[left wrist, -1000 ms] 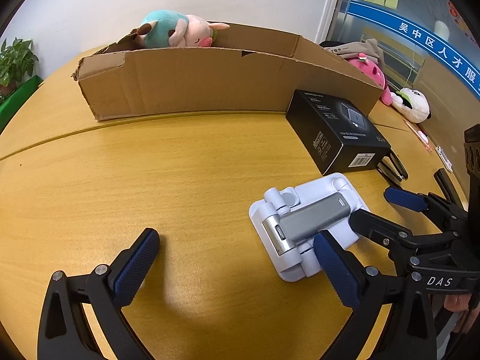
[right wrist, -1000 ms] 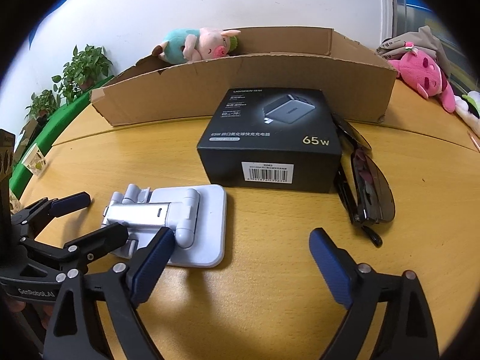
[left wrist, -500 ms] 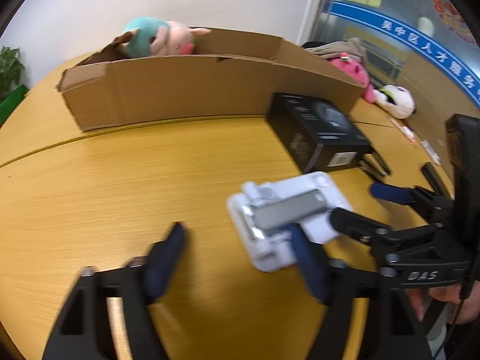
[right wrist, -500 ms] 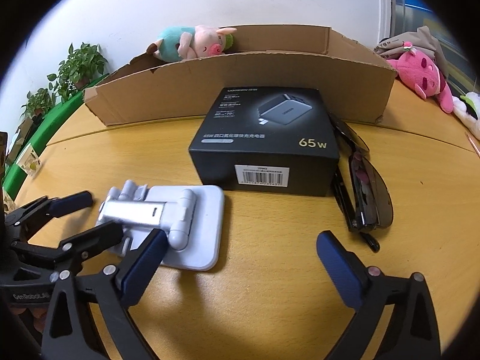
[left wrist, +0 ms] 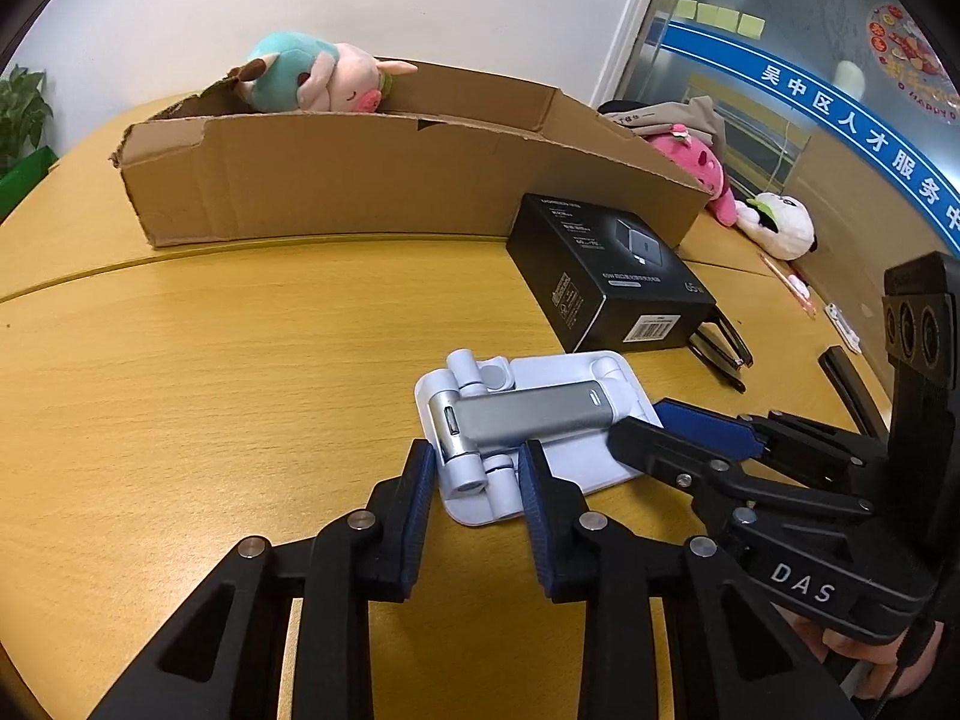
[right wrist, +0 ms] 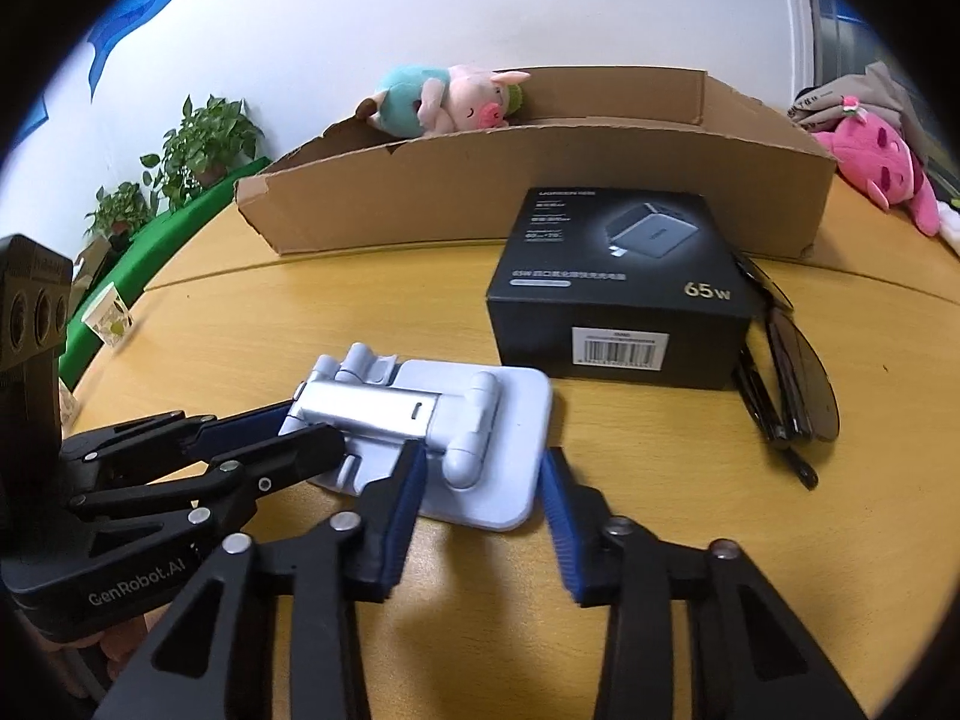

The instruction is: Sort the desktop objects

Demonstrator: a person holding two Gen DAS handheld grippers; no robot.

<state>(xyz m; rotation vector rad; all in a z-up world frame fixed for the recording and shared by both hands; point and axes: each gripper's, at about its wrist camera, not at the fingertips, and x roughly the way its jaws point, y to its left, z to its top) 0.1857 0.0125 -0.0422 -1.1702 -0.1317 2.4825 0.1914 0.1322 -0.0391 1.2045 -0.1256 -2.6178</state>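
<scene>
Nearest, both tongs converge on the white folding phone stand [left wrist: 528, 420] lying flat on the worktop [left wrist: 210, 390]. The left tongs [left wrist: 474, 480] are narrowed around the stand's near hinge end, pads beside it; whether they grip yet I cannot tell. The right tongs [right wrist: 480, 492] are partly apart, straddling the stand's near edge. Just beyond lie the black charger box [right wrist: 624, 288] and the folded sunglasses [right wrist: 792, 384] at its right. Farthest, the cardboard box [left wrist: 390, 180] holds only a plush pig [left wrist: 312, 75], so most sorting seems left.
</scene>
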